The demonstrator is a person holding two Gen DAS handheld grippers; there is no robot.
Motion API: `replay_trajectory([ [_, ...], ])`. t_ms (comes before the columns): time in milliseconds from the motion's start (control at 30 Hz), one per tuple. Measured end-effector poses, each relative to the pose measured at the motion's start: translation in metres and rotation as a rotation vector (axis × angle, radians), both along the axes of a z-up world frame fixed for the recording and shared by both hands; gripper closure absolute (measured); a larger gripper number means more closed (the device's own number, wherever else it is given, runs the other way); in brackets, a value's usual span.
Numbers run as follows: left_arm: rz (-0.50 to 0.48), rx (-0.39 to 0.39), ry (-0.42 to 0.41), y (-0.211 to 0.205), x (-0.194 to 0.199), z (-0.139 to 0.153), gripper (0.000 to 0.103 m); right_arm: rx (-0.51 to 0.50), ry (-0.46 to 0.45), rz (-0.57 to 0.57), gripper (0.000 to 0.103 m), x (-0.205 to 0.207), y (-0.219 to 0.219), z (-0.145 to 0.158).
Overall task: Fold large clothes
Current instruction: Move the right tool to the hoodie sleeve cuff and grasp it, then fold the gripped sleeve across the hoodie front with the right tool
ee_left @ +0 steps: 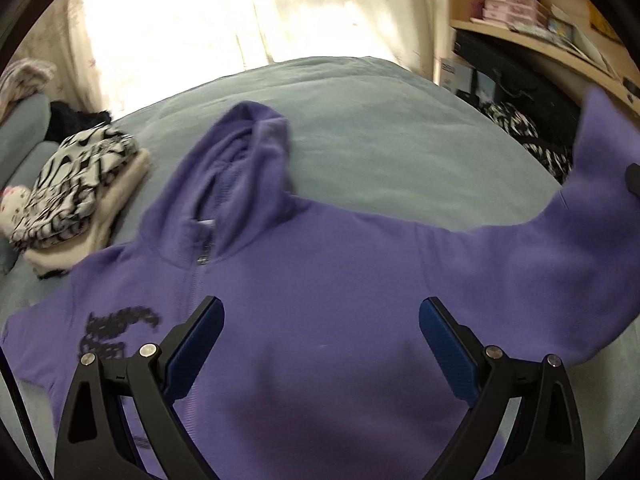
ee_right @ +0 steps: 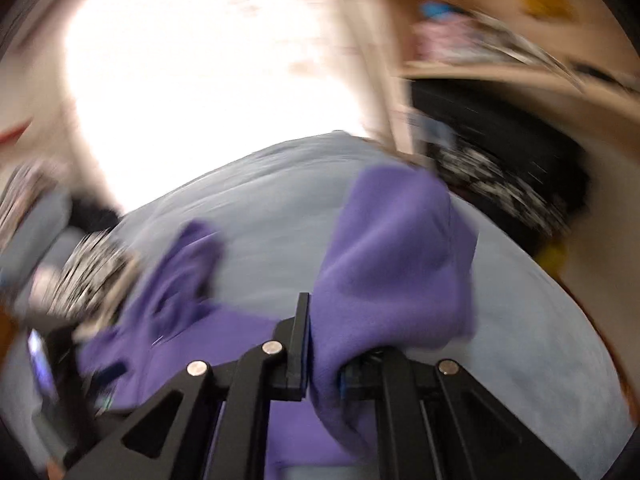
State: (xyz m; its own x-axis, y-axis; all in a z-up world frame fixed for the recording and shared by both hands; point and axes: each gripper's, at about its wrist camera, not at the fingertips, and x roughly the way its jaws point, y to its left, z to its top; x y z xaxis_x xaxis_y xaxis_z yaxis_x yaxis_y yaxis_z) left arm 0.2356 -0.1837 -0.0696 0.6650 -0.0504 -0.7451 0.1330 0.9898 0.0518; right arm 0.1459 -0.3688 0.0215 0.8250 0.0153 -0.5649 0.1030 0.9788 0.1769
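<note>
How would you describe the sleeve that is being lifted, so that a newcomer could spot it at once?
Start at the grey-blue bed, where a purple hoodie lies spread out front up. Follow its shoulder towards the wooden shelves: that sleeve rises off the bed, pinched in the right tool. The other sleeve lies flat beside the folded zebra-print pile.

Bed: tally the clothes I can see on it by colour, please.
Purple: 1, the hoodie, sleeve lifted in the right gripper
Black-and-white print: 1, folded on the bed
Cream: 1, folded beneath the print one
Total: 3
</note>
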Motion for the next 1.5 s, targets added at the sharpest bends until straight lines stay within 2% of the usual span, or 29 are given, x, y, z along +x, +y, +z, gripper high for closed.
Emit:
replay_trajectory([
  [133, 0.069, -0.041, -0.005, 0.047, -0.007, 0.010, 0.006, -0.061, 0.038, 0.196, 0.093, 0.002, 0.074, -0.010],
  [300, 0.158, -0.083, 0.033, 0.110, -0.016, -0.001, 0.006, -0.066, 0.195, 0.348, 0.091, 0.007, 0.134, -0.068],
  [433, 0.203, -0.124, 0.090, 0.143, -0.021, -0.022, 0.006, -0.124, 0.311, 0.405, 0.087, 0.002, 0.171, -0.112],
  [467, 0.208, -0.138, 0.104, 0.149, -0.022, -0.026, 0.006, -0.134, 0.325, 0.413, 0.079, 0.001, 0.178, -0.118],
  [500, 0.211, -0.155, 0.120, 0.155, -0.023, -0.029, 0.006, -0.133, 0.334, 0.422, 0.066, -0.002, 0.181, -0.122],
  [567, 0.206, -0.176, 0.137, 0.160, -0.021, -0.034, 0.006, -0.109, 0.333, 0.440, 0.053, -0.011, 0.187, -0.125],
  [633, 0.190, -0.192, 0.148, 0.162, -0.022, -0.036, 0.006, -0.073, 0.321, 0.445, 0.050, -0.019, 0.181, -0.119],
  [833, 0.110, -0.222, 0.157, 0.144, -0.033, -0.031, 0.006, 0.027, 0.303, 0.405, 0.050, -0.047, 0.162, -0.109],
  [933, 0.046, -0.193, 0.148, 0.123, -0.039, -0.024, 0.006, 0.019, 0.287, 0.343, 0.050, -0.065, 0.147, -0.105],
  [1067, -0.038, -0.162, 0.162, 0.089, -0.047, -0.019, 0.006, -0.047, 0.265, 0.229, 0.049, -0.086, 0.133, -0.102],
  [1133, -0.073, -0.145, 0.163, 0.071, -0.048, -0.017, 0.006, -0.030, 0.258, 0.203, 0.049, -0.094, 0.126, -0.100],
  [1200, -0.089, -0.106, 0.154, 0.053, -0.049, -0.016, 0.006, 0.003, 0.257, 0.189, 0.049, -0.100, 0.117, -0.099],
  [1300, -0.092, -0.041, 0.152, 0.028, -0.044, -0.018, 0.006, 0.001, 0.251, 0.177, 0.049, -0.105, 0.111, -0.100],
  [1400, -0.118, 0.003, 0.197, 0.005, -0.032, -0.028, 0.006, 0.002, 0.260, 0.163, 0.049, -0.105, 0.107, -0.104],
  [1500, -0.133, 0.115, 0.223, -0.019, -0.022, -0.046, 0.006, 0.023, 0.266, 0.153, 0.049, -0.103, 0.103, -0.109],
])
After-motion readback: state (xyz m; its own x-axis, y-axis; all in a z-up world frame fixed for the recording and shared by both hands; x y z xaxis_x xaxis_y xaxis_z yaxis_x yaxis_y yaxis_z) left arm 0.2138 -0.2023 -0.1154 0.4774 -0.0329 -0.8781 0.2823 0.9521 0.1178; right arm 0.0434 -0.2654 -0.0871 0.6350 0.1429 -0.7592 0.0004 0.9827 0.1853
